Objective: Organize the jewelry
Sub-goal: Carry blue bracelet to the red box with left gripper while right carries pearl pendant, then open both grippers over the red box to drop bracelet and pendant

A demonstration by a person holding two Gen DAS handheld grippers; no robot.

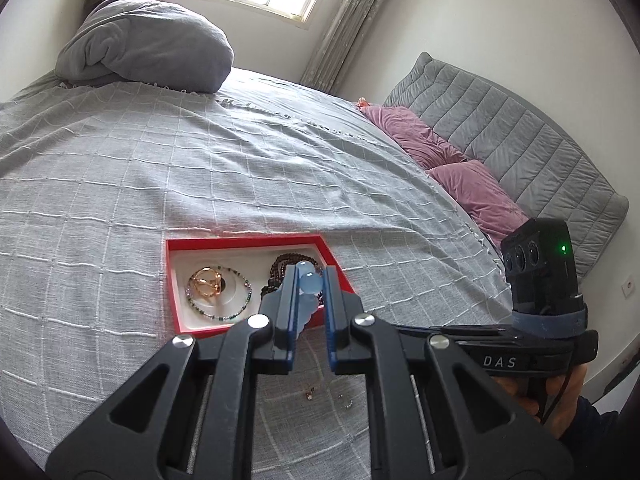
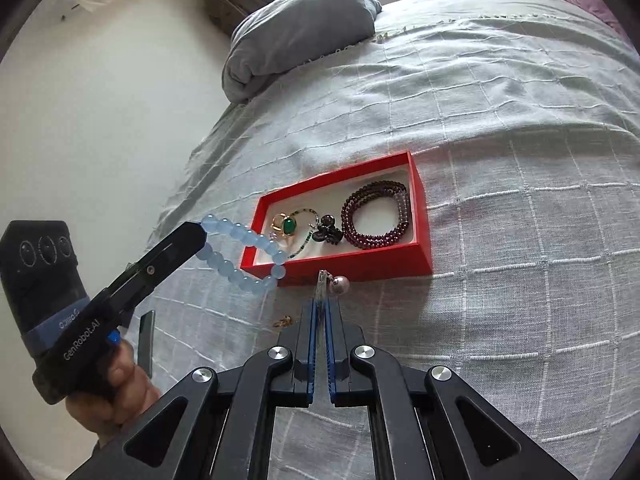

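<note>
Pinched in my left gripper, the blue bead bracelet hangs at the red tray's seven o'clock corner (my right gripper clamps a pearl earring).

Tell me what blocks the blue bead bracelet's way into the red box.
Nothing visible does. The left hand-held gripper holds the blue bead bracelet at the open red box's near-left corner; the jewelry already inside leaves bare lining.

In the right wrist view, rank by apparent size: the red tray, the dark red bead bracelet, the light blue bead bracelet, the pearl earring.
1. red tray
2. light blue bead bracelet, though it hangs nearer the camera, so its lead over the next is unsure
3. dark red bead bracelet
4. pearl earring, clearly smallest
</note>
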